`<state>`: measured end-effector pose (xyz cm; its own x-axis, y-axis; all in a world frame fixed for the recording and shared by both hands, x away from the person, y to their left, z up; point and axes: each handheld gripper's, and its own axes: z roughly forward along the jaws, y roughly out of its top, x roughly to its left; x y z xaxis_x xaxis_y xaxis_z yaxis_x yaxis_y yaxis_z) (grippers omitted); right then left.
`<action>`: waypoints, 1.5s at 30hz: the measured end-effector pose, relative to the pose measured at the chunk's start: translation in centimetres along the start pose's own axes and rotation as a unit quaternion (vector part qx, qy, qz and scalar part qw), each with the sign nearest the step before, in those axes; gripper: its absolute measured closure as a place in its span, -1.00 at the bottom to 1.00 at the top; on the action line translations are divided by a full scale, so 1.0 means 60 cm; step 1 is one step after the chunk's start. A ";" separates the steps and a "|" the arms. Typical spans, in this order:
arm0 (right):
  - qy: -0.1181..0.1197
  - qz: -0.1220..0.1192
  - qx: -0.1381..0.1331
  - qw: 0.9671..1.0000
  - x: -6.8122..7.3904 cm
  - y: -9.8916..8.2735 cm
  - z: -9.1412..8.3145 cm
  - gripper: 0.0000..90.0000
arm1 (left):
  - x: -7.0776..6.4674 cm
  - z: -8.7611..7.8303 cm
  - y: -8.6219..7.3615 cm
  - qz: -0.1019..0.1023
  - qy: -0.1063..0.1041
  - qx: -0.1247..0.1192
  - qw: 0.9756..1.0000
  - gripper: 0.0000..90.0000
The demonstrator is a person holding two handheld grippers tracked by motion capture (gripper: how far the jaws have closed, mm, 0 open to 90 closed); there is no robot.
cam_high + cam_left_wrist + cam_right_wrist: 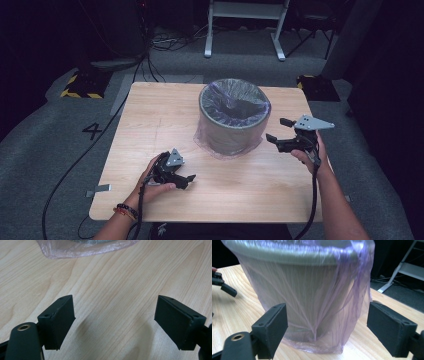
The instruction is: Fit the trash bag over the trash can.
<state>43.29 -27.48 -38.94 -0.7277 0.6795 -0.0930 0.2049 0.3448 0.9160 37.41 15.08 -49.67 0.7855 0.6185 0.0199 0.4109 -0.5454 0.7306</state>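
On the table (pixel 150 115), the right gripper (pixel 280 130) faces the bagged bin (pixel 234 120), jaws spread and empty. Left gripper (pixel 186 179) rests low, likewise agape. A careless pinch could tear that thin bag (pixel 352 290) or tip the bin.

Pretty dark room: grey carpet floor (pixel 45 135) with black cables (pixel 75 165), a white metal frame (pixel 245 25) at the back, light wood surface (pixel 150 120).

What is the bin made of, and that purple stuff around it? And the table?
The bin looks like dull grey plastic, though its smooth matt wall leaves that open. The purple bag is thin see-through plastic film: it creases and shines. The table looks like pale wood or a wood-look sheet, with grain lines.
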 end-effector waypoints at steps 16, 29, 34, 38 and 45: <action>0.001 -0.015 -0.012 1.000 -0.001 0.036 -0.006 -0.65 | 0.005 0.007 -0.009 -0.010 -0.009 0.013 1.000 -0.66; 0.016 -0.033 -0.011 0.999 0.005 0.067 0.002 -0.65 | 0.005 0.008 -0.009 -0.011 -0.011 0.013 1.000 -0.67; 0.018 -0.038 -0.010 0.999 0.008 0.079 0.009 -0.65 | 0.005 0.008 -0.009 -0.011 -0.011 0.014 1.000 -0.67; 0.023 -0.033 -0.013 0.999 0.008 0.086 0.013 -0.65 | 0.005 0.008 -0.009 -0.011 -0.010 0.014 1.000 -0.67; 0.026 -0.029 -0.015 0.999 0.007 0.096 0.019 -0.65 | 0.005 0.008 -0.009 -0.010 -0.009 0.014 1.000 -0.67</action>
<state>44.90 -24.43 -34.12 -0.7715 0.6234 -0.1270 0.1421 0.3635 0.9207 37.65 15.29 -50.37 0.7852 0.6191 -0.0074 0.4392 -0.5485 0.7116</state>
